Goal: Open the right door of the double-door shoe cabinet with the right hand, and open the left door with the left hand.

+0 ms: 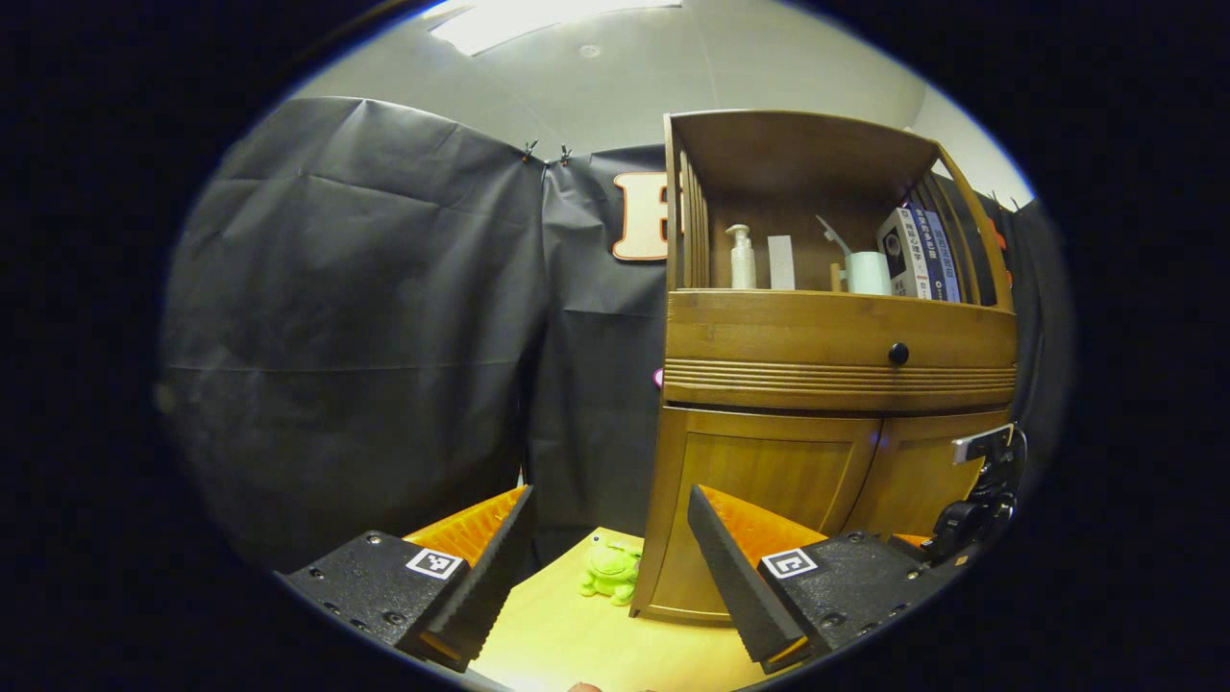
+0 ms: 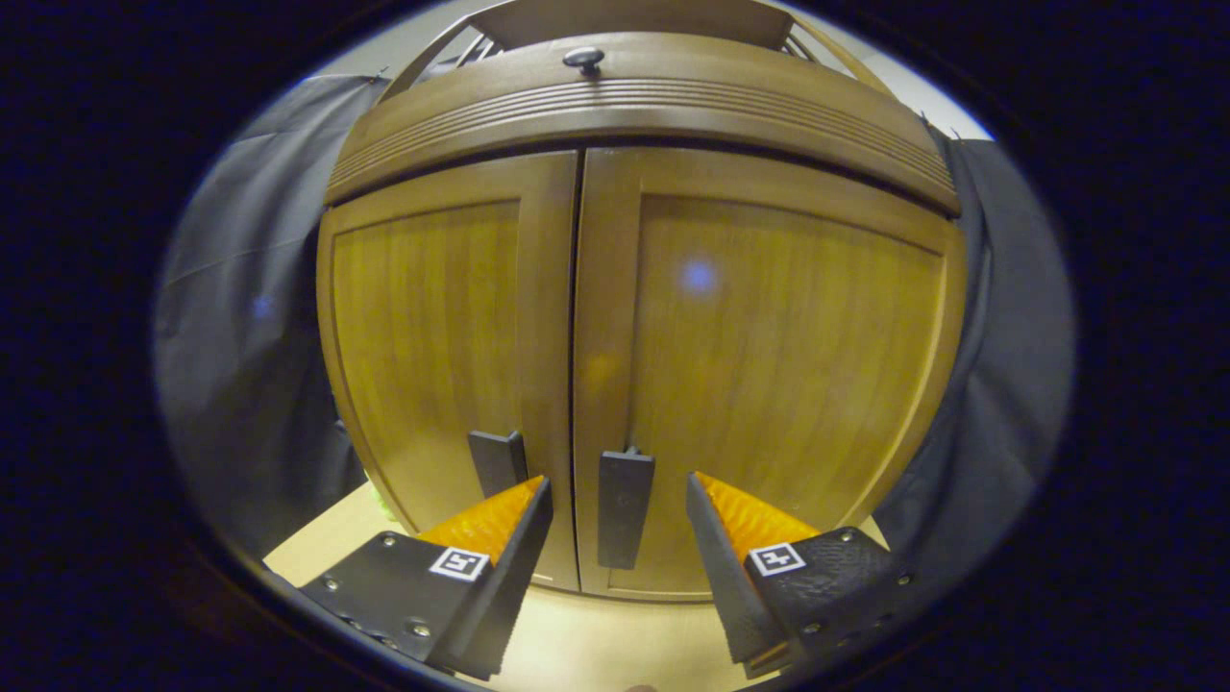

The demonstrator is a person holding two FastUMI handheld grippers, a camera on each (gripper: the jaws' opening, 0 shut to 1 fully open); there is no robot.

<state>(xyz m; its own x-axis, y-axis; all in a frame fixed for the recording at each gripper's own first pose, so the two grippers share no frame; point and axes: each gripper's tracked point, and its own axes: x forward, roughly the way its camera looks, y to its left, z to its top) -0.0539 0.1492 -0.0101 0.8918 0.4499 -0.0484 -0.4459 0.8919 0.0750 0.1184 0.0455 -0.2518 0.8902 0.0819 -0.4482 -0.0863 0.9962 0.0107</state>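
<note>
So the shoe cabinet takes up most of the right gripper view: warm brown wood with a ribbed band across the top of the frame. Both doors are shut. The left door sits centre-left and the right door centre-right, meeting at a thin seam down the middle. Each one has a dark flat upright handle low by the seam: left handle, right handle. In the left gripper view the cabinet stands upright in the right half of the frame, seen at an angle, doors closed there too.
</note>
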